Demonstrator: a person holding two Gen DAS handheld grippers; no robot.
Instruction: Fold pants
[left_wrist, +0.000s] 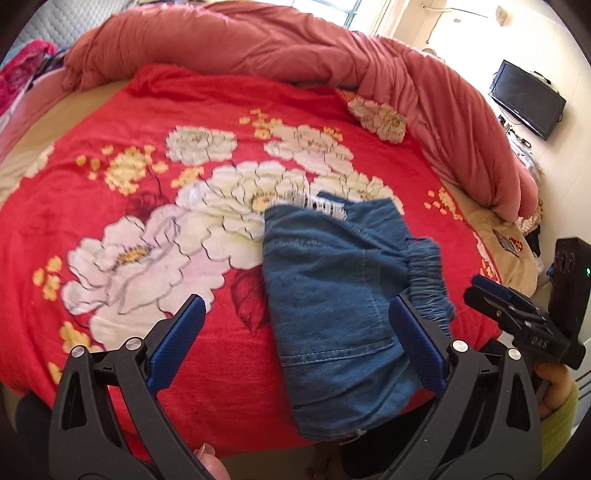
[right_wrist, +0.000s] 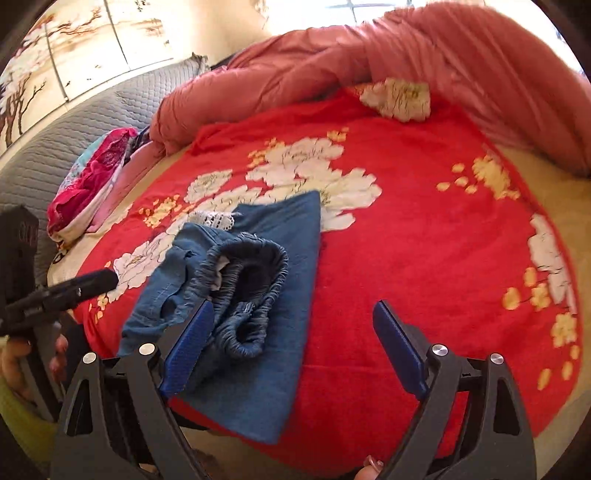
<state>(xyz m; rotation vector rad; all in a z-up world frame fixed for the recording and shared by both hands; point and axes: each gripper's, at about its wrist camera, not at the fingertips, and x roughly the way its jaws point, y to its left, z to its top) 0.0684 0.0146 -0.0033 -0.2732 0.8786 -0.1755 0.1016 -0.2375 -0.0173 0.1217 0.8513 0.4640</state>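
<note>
Blue denim pants (left_wrist: 332, 295) lie folded into a short stack on the red floral blanket (left_wrist: 129, 110) near the bed's front edge. Their elastic waistband (right_wrist: 247, 295) bunches on top, and white lace (right_wrist: 216, 221) peeks out at the far end. My left gripper (left_wrist: 295, 332) is open, hovering above the blanket with its right finger over the pants. My right gripper (right_wrist: 295, 347) is open, its left finger over the waistband; it also shows at the right of the left wrist view (left_wrist: 517, 314). The left gripper shows at the left of the right wrist view (right_wrist: 74, 288).
A salmon quilt (left_wrist: 277, 48) is bunched along the back and right of the bed. Pink and patterned clothes (right_wrist: 92, 184) lie at the far left by a grey quilted headboard (right_wrist: 74, 122). A black TV (left_wrist: 524, 99) hangs on the right wall.
</note>
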